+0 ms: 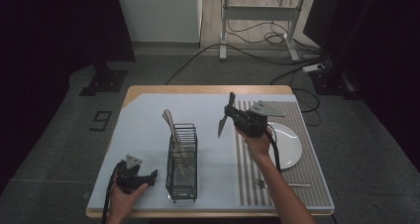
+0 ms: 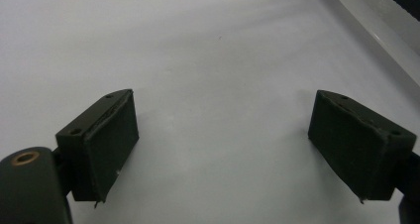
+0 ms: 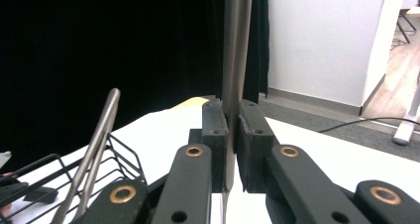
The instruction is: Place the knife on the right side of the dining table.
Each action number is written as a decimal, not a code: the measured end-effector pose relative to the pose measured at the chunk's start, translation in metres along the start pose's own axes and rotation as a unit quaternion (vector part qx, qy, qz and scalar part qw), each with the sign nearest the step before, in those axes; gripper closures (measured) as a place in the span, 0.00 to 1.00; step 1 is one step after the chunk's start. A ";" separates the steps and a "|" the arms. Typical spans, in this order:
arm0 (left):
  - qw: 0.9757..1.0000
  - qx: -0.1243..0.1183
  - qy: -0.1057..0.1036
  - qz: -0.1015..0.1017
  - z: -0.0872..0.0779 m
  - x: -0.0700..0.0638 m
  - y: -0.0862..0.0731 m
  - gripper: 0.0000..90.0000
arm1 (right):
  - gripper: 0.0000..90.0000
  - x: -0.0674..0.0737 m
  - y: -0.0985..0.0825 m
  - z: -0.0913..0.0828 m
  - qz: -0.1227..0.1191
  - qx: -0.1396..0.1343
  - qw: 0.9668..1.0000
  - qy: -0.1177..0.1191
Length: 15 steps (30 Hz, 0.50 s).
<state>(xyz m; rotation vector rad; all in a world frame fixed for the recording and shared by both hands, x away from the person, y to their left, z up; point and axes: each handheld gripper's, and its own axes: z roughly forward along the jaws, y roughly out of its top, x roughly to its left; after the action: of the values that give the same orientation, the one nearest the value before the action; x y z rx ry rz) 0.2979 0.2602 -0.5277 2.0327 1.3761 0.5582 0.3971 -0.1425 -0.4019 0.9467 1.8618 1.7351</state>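
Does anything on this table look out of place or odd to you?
Nothing looks spilled or broken. One small thing: a fork lies on the striped mat near the table's front edge, apart from the plate. A knife is up in the air, clamped in the right tongs, while other cutlery stands tilted in the wire caddy.

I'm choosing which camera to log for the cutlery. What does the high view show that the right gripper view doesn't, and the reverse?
High view alone: the plate, the fork on the striped mat, and the left hand-held gripper, open by the rack's base.
Right gripper view alone: close up, the jaws pinching the knife's handle, with no gap.
Both: the right hand-held gripper shut on the knife, the wire rack, and the utensil handle leaning in it.
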 end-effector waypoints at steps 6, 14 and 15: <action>1.000 -0.001 0.000 0.000 0.000 0.000 0.000 0.13 | 0.93 -0.008 -0.002 0.002 0.001 0.003 1.000 -0.016; 1.000 -0.001 -0.001 0.000 0.000 0.000 0.000 0.13 | 0.93 -0.020 -0.004 0.006 0.004 0.007 0.999 -0.038; 1.000 -0.001 -0.001 0.000 0.000 0.000 0.000 0.13 | 0.93 -0.023 -0.004 0.006 0.004 0.007 0.999 -0.041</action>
<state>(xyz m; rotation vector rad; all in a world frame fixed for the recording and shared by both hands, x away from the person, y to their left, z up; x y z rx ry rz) 0.2979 0.2602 -0.5278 2.0317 1.3752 0.5576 0.4161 -0.1544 -0.4097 1.0163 1.8234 1.6625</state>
